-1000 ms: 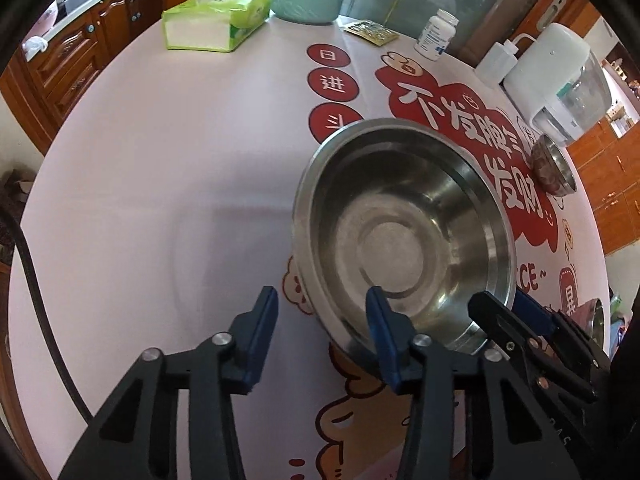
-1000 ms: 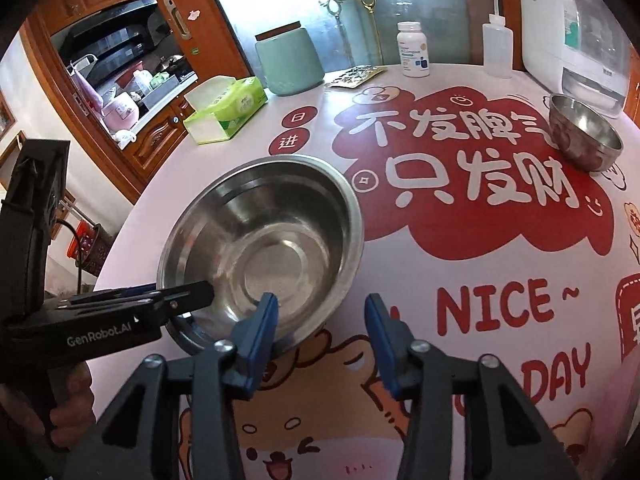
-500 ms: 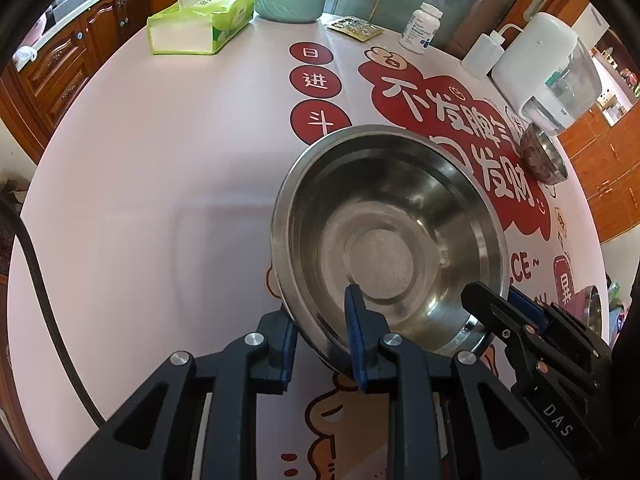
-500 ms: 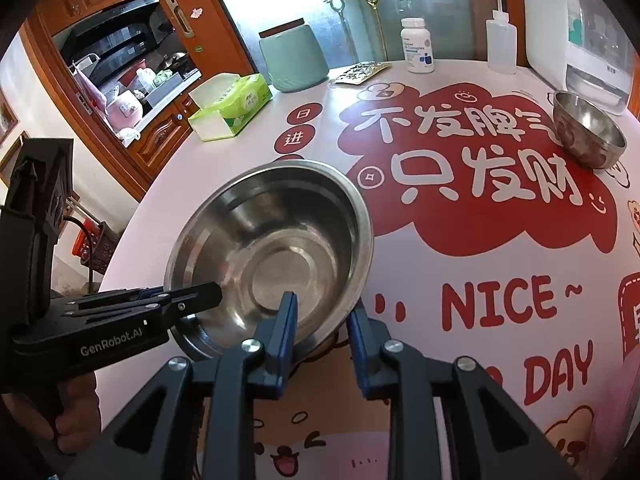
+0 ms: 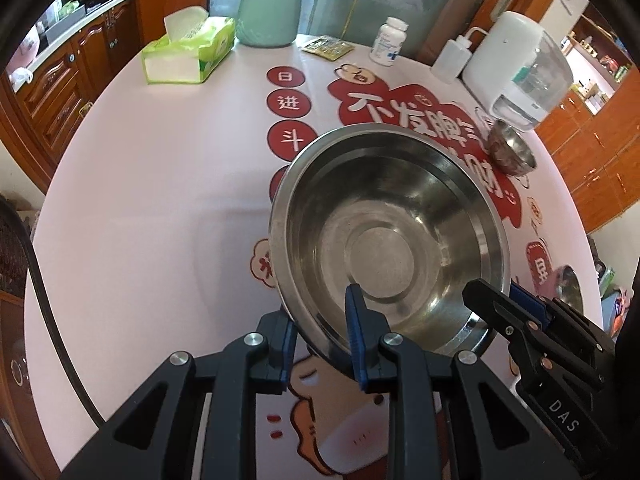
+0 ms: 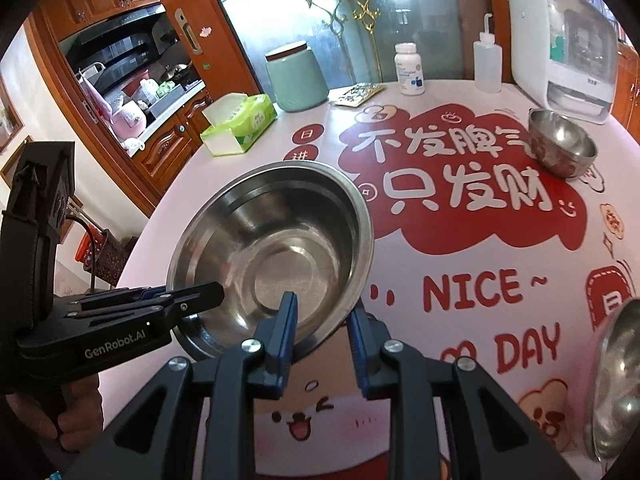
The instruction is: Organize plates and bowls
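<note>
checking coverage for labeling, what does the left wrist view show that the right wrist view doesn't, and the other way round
Only the left wrist view: the left tongs seen from behind, clamped on the big steel bowl's near rim.

Only the right wrist view: a hand gripping the left tool, the kitchen counter through the doorway, and the NICE DAY lettering.

Both: the big bowl pinched by the right tongs too, the small steel bowl, tissue box, green jar, pill bottle.

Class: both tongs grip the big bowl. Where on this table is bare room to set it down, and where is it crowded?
Free: the plain pink stretch between tissue box and big bowl. Crowded: the far edge, with jar, bottles and small bowl.
</note>
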`<state>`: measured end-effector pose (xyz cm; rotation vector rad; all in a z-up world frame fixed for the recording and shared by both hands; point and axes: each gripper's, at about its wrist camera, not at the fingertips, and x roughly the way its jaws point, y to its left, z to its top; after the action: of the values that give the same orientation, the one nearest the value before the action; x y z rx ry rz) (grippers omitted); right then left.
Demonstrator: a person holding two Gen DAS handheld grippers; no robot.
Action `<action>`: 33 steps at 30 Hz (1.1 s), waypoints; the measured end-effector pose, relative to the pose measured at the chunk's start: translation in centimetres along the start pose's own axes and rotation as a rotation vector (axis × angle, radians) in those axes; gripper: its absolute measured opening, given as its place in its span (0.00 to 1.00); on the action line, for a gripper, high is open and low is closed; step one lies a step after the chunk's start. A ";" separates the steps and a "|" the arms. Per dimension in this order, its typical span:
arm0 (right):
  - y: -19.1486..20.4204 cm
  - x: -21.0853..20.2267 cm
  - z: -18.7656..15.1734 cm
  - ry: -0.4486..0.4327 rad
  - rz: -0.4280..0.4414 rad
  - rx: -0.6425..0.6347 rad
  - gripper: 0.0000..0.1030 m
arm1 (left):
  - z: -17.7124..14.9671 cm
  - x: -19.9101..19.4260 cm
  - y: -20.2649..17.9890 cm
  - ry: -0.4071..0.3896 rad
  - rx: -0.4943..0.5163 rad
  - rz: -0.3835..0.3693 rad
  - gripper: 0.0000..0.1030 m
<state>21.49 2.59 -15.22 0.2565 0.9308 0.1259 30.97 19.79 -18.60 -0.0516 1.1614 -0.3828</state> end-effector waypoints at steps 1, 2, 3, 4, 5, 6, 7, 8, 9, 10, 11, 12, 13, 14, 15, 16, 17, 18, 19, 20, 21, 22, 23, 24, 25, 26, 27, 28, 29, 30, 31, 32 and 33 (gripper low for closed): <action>0.1 -0.5 -0.2 -0.004 -0.001 0.000 0.24 | -0.2 -0.4 -0.2 -0.002 0.006 -0.002 0.21; 0.2 -1.0 -0.5 -0.009 -0.002 0.000 0.24 | -0.5 -0.9 -0.4 -0.005 0.011 -0.003 0.21; 0.2 -1.5 -0.7 -0.013 -0.003 0.001 0.24 | -0.9 -1.4 -0.6 -0.009 0.017 -0.006 0.21; 0.3 -2.1 -1.1 -0.017 -0.005 0.002 0.24 | -1.3 -1.9 -0.8 -0.013 0.026 -0.009 0.21; 0.4 -2.5 -1.3 -0.020 -0.005 0.003 0.24 | -1.6 -2.3 -1.0 -0.015 0.032 -0.010 0.21; 0.5 -3.0 -1.6 -0.022 -0.005 0.004 0.24 | -2.1 -2.8 -1.2 -0.017 0.036 -0.011 0.21; 0.5 -3.5 -2.0 -0.025 -0.006 0.005 0.24 | -2.4 -3.1 -1.3 -0.017 0.040 -0.012 0.21; 0.5 -4.0 -2.3 -0.028 -0.007 0.008 0.24 | -2.8 -3.5 -1.6 -0.019 0.045 -0.012 0.21; 0.6 -4.4 -2.7 -0.031 -0.007 0.011 0.24 | -3.2 -4.0 -1.8 -0.022 0.052 -0.011 0.21; 0.5 -4.8 -3.0 -0.032 -0.006 0.014 0.24 | -3.7 -4.5 -2.1 -0.026 0.060 -0.010 0.21; 0.5 -5.2 -3.3 -0.035 -0.004 0.019 0.24 | -4.0 -4.9 -2.2 -0.030 0.067 -0.009 0.21; 0.5 -5.7 -3.7 -0.038 -0.001 0.023 0.24 | -4.5 -5.3 -2.5 -0.035 0.072 -0.008 0.21; 0.5 -6.1 -4.0 -0.040 -0.001 0.024 0.24 | -4.9 -5.6 -2.7 -0.038 0.076 -0.008 0.21; 0.5 -6.6 -4.4 -0.043 -0.002 0.023 0.24 | -5.3 -6.0 -2.9 -0.040 0.081 -0.009 0.21; 0.5 -6.9 -4.7 -0.045 -0.002 0.021 0.24 | -5.8 -6.4 -3.1 -0.042 0.085 -0.010 0.21; 0.5 -7.5 -5.2 -0.047 -0.002 0.018 0.24 | -6.4 -6.8 -3.3 -0.045 0.087 -0.008 0.21; 0.5 -7.9 -5.5 -0.048 0.000 0.016 0.24 | -6.8 -7.1 -3.4 -0.047 0.088 -0.007 0.21; 0.5 -8.2 -5.7 -0.049 0.002 0.014 0.24 | -7.3 -7.5 -3.6 -0.049 0.087 -0.005 0.21; 0.5 -8.6 -6.1 -0.050 0.005 0.011 0.24 | -7.7 -7.7 -3.7 -0.049 0.085 -0.005 0.21; 0.5 -9.1 -6.4 -0.051 0.008 0.008 0.24 | -8.1 -8.0 -3.9 -0.050 0.082 -0.005 0.22; 0.4 -9.5 -6.8 -0.052 0.012 0.004 0.24 | -8.6 -8.3 -4.1 -0.051 0.080 -0.003 0.22; 0.4 -9.9 -7.1 -0.051 0.013 0.000 0.24 | -9.0 -8.6 -4.3 -0.052 0.078 -0.002 0.22; 0.3 -10.2 -7.4 -0.051 0.016 -0.006 0.24 | -9.5 -8.9 -4.6 -0.055 0.077 0.001 0.22; 0.3 -10.7 -7.7 -0.049 0.020 -0.014 0.24 | -10.1 -9.2 -4.8 -0.059 0.074 0.004 0.22; 0.3 -11.0 -8.0 -0.047 0.023 -0.020 0.24 | -10.7 -9.5 -5.1 -0.060 0.070 0.007 0.22; 0.3 -11.3 -8.4 -0.045 0.027 -0.030 0.24 | -11.1 -9.7 -5.3 -0.059 0.065 0.009 0.22; 0.2 -11.6 -8.7 -0.041 0.032 -0.039 0.24 | -11.7 -9.9 -5.4 -0.058 0.058 0.012 0.22; 0.1 -11.9 -9.0 -0.036 0.037 -0.046 0.24 | -12.2 -10.1 -5.6 -0.057 0.051 0.016 0.22; 0.1 -12.2 -9.4 -0.029 0.044 -0.054 0.24 | -12.6 -10.2 -5.8 -0.057 0.046 0.019 0.22; 0.0 -12.5 -9.7 -0.024 0.049 -0.064 0.24 | -13.1 -10.4 -6.0 -0.056 0.038 0.023 0.22; 0.0 -12.7 -10.0 -0.020 0.052 -0.072 0.24 | -13.7 -10.6 -6.2 -0.054 0.030 0.027 0.22; -0.1 -12.9 -10.4 -0.014 0.058 -0.081 0.24 | -14.2 -10.7 -6.3 -0.054 0.023 0.031 0.22; -0.1 -13.1 -10.7 -0.009 0.063 -0.090 0.24 | -14.8 -10.9 -6.5 -0.052 0.014 0.035 0.22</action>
<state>5.11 1.38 -11.14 0.2028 0.9056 0.2244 12.21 19.53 -13.45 -0.0286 1.1063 -0.3570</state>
